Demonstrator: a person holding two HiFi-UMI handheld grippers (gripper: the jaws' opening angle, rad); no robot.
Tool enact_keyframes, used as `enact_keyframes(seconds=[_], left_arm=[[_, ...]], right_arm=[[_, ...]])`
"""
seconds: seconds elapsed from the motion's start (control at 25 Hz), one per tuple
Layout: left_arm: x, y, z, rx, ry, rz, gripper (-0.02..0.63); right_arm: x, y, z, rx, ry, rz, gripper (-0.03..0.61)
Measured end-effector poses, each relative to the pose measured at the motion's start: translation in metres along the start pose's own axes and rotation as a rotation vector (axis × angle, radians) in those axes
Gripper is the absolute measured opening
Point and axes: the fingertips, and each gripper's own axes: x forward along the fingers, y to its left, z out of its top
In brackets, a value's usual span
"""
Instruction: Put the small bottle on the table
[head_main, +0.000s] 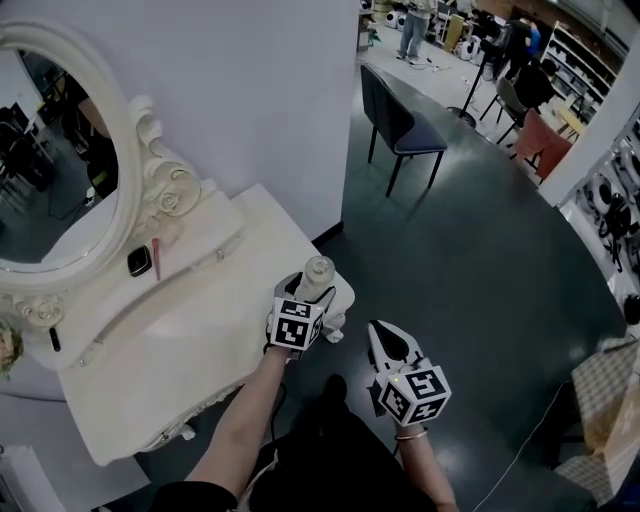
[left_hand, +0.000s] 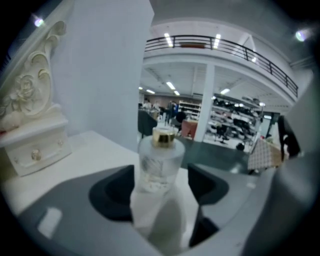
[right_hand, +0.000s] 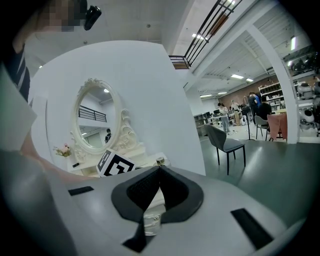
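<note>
The white table (head_main: 190, 330) lies right under your left gripper (left_hand: 161, 189), whose jaws pinch the small bottle (left_hand: 161, 160) upright at its front corner; lowering and letting go seem all that is left. Your right gripper (right_hand: 159, 171) is closed on nothing, and the frosted bottle hides its contents

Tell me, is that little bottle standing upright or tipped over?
Upright. The small bottle shows its gold cap straight above the frosted body, held between the jaws of the left hand-held gripper.

Table (head_main: 190, 340) open between small bottle (head_main: 318, 272) and mirror (head_main: 50, 150)
</note>
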Motion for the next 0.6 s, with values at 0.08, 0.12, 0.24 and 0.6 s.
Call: enact_keyframes(seconds=[0.08,0.12,0.24,0.6], left_arm=[[-0.012,0.0,0.0,-0.01,-0.013,-0.001,0.336],[-0.018,0.001,0.0,-0.014,-0.02,0.0,0.329],[-0.038,0.002,0.002,-0.02,-0.047,0.009,0.259],[-0.095,0.001,0.003,-0.04,-0.109,0.011,0.133]], right_arm=[[-0.001,0.004,0.0,-0.002,-0.005,0.002,0.005],[-0.001,0.006,0.0,-0.003,-0.008,0.003,0.005],[-0.003,0.014,-0.001,-0.005,-0.012,0.011,0.005],[-0.007,0.04,-0.002,-0.025,-0.027,0.039,0.005]])
